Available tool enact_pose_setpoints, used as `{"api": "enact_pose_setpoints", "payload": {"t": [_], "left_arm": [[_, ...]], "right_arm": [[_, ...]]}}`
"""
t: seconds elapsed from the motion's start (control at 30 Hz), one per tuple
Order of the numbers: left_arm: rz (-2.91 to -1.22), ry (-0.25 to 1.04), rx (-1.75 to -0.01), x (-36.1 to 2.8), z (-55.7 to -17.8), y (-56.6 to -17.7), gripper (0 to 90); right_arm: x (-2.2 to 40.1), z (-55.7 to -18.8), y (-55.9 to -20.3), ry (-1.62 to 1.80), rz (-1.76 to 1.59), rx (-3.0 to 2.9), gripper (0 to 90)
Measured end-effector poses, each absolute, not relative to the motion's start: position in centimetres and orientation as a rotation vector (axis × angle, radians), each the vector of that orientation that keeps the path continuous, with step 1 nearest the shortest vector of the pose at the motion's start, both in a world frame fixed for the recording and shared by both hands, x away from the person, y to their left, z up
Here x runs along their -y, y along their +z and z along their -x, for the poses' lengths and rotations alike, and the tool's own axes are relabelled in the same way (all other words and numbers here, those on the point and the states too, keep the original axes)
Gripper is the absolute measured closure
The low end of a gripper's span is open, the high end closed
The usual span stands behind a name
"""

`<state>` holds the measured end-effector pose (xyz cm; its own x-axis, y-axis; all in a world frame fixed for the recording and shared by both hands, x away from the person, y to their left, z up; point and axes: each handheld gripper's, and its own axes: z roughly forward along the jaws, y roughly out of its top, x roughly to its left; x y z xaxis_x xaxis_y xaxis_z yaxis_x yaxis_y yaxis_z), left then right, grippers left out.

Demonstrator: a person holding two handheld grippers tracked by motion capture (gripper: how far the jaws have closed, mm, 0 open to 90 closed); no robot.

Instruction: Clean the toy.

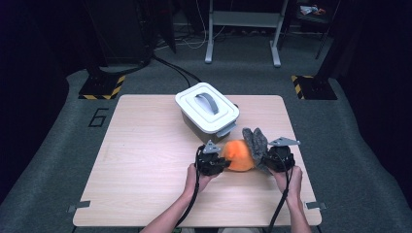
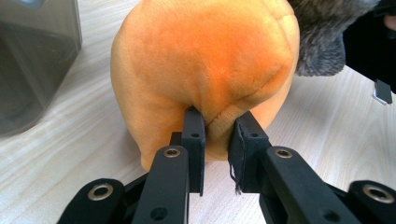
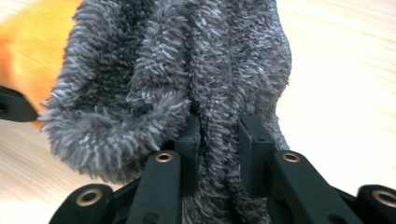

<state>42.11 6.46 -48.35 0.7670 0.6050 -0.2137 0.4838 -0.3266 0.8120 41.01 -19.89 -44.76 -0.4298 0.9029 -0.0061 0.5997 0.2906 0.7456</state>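
I hold orange plush near-side of lidded white box, on table. Left gripper pinched on fold of orange fabric. Right gripper clamped on grey fuzzy cloth, strand between pads. Advice to self: keep both pinches firm, lift evenly, avoid tugging apart. Plush sits between both grippers, just short of box.

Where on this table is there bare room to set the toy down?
The left half of the table, from its left edge to the box and left gripper, lies bare. A thinner strip runs along the near edge around the forearms. Crowded: the right-centre, where the orange toy, grey cloth and right gripper bunch beside the box.
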Motion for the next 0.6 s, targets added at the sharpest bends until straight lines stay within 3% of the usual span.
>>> {"api": "enact_pose_setpoints", "payload": {"t": [0.6], "left_arm": [[-1.979, 0.141, -0.835, -6.7, -42.2, -48.6, 76.9]], "right_arm": [[21.8, -42.8, -49.0, 0.841, -1.501, -2.19, 71.9]]}}
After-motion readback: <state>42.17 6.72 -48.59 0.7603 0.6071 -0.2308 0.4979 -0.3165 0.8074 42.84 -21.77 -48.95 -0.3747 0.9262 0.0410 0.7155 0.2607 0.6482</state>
